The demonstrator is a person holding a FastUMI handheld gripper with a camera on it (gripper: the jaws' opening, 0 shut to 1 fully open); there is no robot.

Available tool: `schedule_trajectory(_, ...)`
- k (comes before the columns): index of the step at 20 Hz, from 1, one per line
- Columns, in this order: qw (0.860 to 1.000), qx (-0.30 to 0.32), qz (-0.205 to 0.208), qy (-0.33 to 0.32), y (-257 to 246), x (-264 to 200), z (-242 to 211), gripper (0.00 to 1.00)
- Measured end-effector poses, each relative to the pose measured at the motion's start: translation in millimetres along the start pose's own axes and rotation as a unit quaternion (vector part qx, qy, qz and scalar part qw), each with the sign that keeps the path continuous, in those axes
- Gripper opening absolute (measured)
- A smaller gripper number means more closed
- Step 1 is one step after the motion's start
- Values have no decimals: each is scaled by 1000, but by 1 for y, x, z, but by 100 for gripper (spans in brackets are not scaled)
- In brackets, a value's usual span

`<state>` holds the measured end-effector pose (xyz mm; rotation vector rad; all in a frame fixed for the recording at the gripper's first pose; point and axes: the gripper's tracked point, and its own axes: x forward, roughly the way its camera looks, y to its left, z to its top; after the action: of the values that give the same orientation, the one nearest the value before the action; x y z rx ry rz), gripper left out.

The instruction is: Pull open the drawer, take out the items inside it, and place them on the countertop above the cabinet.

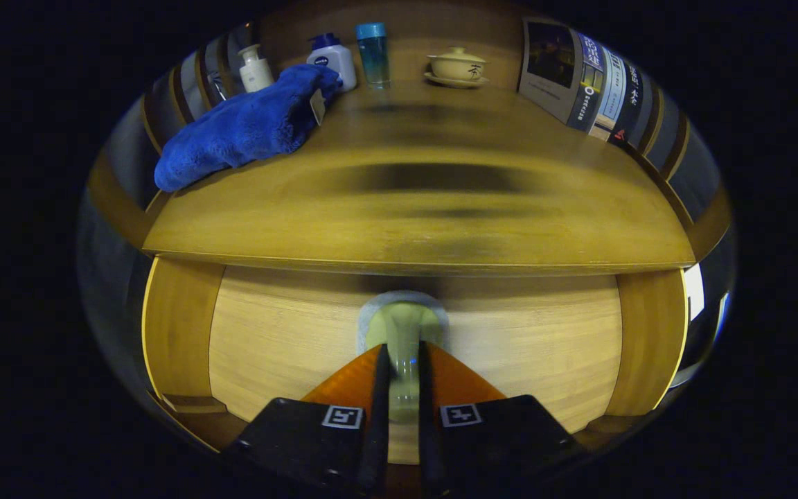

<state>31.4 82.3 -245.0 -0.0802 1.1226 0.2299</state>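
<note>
Already the gripper point(402, 364) is clamped on the drawer knob point(402, 326), both fingers pressing its stem at the middle of the drawer front point(288, 333), under the countertop point(413, 208). A tilted pull could slip the fingers off. At 11 o'clock, a blue towel point(246, 128) occupies placing room.

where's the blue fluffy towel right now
In the gripper view, the blue fluffy towel lies on the wooden countertop's left side, against the white pump bottles, well beyond the gripper.
</note>
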Motion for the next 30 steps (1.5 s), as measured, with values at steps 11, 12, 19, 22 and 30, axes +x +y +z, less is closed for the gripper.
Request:
schedule_trajectory(11,999,7,17,-42,5,-50,8,23)
schedule_trajectory(12,999,5,17,-48,4,-58,10,23)
schedule_trajectory(19,997,0,23,-78,6,-106,21,23)
schedule_trajectory(22,995,-5,27,-94,9,-121,32,23)
schedule_trajectory(30,993,-6,20,-118,4,-132,80,23)
